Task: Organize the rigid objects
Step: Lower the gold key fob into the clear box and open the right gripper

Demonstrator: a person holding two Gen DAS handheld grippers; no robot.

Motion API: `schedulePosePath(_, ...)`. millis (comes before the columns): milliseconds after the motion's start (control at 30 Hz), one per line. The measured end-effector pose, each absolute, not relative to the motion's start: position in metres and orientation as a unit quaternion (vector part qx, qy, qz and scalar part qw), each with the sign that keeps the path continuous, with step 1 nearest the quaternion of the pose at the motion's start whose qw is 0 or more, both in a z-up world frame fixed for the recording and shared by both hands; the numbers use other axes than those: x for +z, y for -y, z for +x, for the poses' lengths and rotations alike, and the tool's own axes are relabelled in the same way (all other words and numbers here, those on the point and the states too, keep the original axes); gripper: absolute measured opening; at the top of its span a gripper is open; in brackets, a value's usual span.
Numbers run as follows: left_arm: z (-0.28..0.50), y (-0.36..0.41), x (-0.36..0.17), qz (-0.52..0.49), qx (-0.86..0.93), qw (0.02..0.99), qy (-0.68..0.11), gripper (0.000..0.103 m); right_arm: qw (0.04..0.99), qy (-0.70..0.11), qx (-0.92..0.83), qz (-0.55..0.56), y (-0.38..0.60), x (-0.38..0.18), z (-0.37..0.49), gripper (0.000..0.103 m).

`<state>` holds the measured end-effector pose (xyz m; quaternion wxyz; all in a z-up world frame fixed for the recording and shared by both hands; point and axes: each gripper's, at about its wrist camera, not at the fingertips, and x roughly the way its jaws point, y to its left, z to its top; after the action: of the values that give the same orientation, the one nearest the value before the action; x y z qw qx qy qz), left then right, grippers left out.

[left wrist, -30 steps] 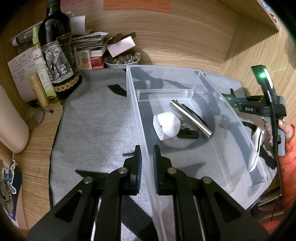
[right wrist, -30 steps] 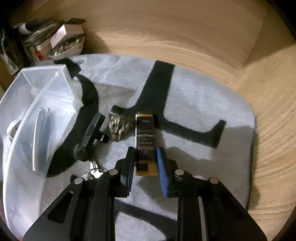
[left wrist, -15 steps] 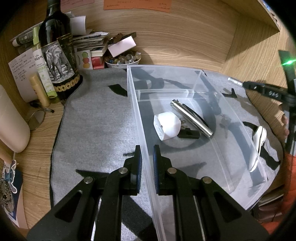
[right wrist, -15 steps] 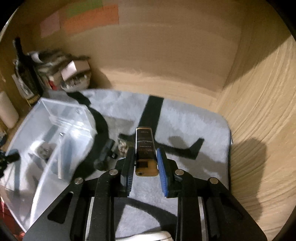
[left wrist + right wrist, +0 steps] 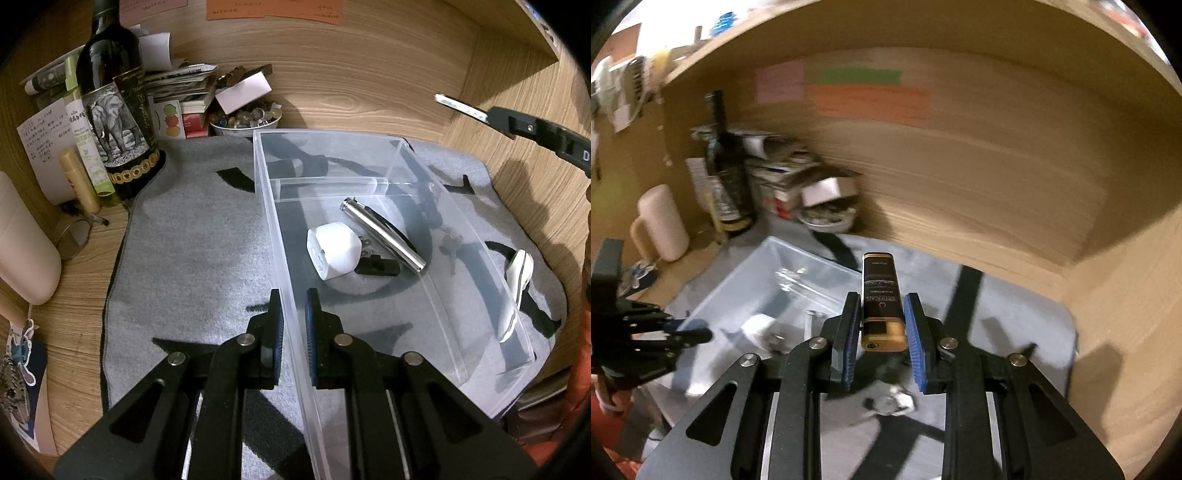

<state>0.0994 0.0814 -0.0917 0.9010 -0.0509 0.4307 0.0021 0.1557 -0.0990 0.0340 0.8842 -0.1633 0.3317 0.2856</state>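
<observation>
A clear plastic bin (image 5: 424,173) sits on a grey mat. Inside it lie a white plug adapter (image 5: 332,251), a silver metal cylinder (image 5: 384,236) and a small black part (image 5: 378,266). My left gripper (image 5: 294,317) is shut on the bin's near left wall. My right gripper (image 5: 880,326) is shut on a black and gold lighter (image 5: 881,295) and holds it in the air above the mat, right of the bin (image 5: 746,291). The right gripper also shows in the left wrist view (image 5: 458,105), high at the right.
A wine bottle (image 5: 118,110), a bowl of stones (image 5: 243,120), papers and boxes stand along the back wall. A white curved object (image 5: 517,291) and keys (image 5: 448,242) lie on the mat right of the bin. A beige container (image 5: 22,243) stands at the left.
My right gripper has lifted the lighter off the mat and swung it up and toward the bin. The left gripper has kept its hold on the bin wall.
</observation>
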Motion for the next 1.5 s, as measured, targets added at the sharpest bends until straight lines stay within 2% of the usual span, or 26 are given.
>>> schedulePosePath(300,0.099,-0.082,-0.092,-0.052,0.001,0.901,-0.430,0.010,0.860,-0.347,0.323,-0.189,0.056,0.009,0.144,0.022)
schedulePosePath(700,0.099,-0.081,-0.091,-0.042,-0.002,0.901,-0.432,0.010,0.814,-0.428,0.313,-0.237,0.026,-0.057,0.161,0.022)
schedulePosePath(1167,0.099,-0.081,-0.091,-0.044,-0.003,0.901,-0.431,0.010,0.795,-0.450,0.326,-0.243,0.023,-0.062,0.156,0.023)
schedulePosePath(1233,0.099,-0.081,-0.091,-0.043,-0.003,0.901,-0.431,0.010,0.800,-0.443,0.327,-0.239,0.025,-0.058,0.154,0.027)
schedulePosePath(1400,0.098,-0.081,-0.091,-0.044,-0.003,0.901,-0.432,0.010,0.815,-0.424,0.325,-0.227,0.032,-0.045,0.155,0.052)
schedulePosePath(1500,0.099,-0.081,-0.091,-0.043,-0.003,0.901,-0.431,0.010,0.827,-0.411,0.317,-0.218,0.038,-0.035,0.158,0.059)
